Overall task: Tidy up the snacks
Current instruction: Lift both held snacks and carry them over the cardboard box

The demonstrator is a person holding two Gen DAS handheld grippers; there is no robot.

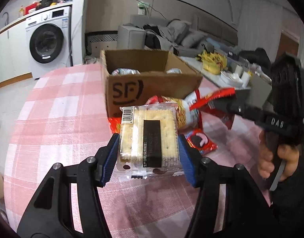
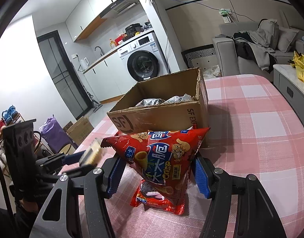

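I am holding the left gripper (image 1: 149, 154) closed on a clear-wrapped cracker packet (image 1: 149, 138); its blue fingers (image 1: 110, 158) are pressing the packet's two sides, and the packet is hanging clear above the pink checked bench (image 1: 62, 109). I am holding the right gripper (image 2: 156, 173) around a red crisp bag (image 2: 161, 156): its blue fingers (image 2: 201, 176) are sitting on either side of the bag's lower part, and the left-wrist view is showing the bag's sealed end pinched in those fingers, so I am reading this as a grip.

Just beneath the crisp bag, a small red biscuit packet (image 2: 150, 196) showing a dark sandwich biscuit is lying flat on the bench. Further red wrappers (image 1: 114, 123) are lying against the foot of the box.

Beyond these, an open cardboard box (image 2: 161, 115) marked "SF" is standing upright on the bench, and silver-wrapped packets (image 2: 167, 100) are lying inside it.

Farther off, I am seeing a washing machine (image 2: 144, 57) under a counter, and a grey sofa (image 2: 251, 45) draped with clothes.
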